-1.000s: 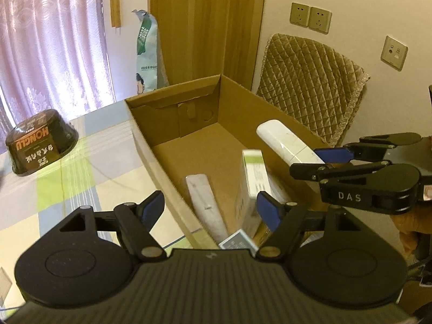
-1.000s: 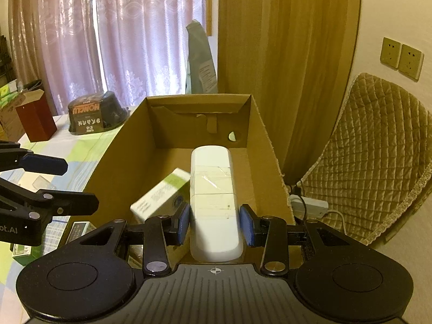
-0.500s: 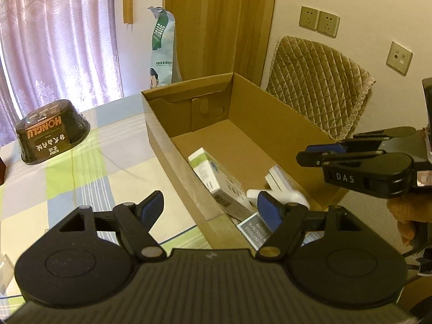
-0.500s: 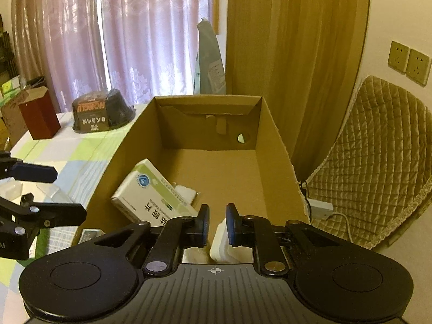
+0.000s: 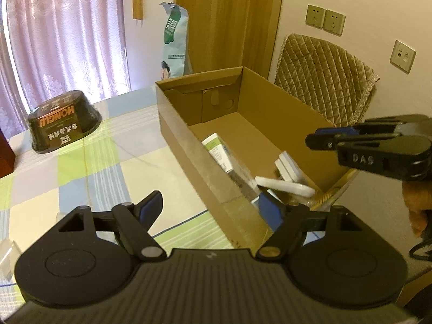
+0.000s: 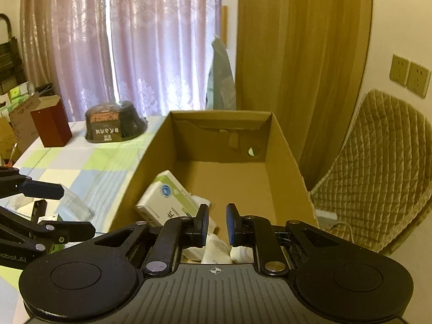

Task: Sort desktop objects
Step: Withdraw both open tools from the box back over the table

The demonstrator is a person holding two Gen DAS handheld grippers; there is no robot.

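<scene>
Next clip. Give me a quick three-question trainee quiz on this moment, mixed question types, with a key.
1. True or false: the right gripper holds the white remote.
2. Where does the green-and-white box lie? A) on the tablecloth B) inside the cardboard box C) on the chair
3. Fill in: the left gripper is ____ and hovers over the cardboard box's near left wall.

Key
1. False: its jaws are nearly closed with nothing between them, and the remote lies in the cardboard box.
2. B
3. open
</scene>
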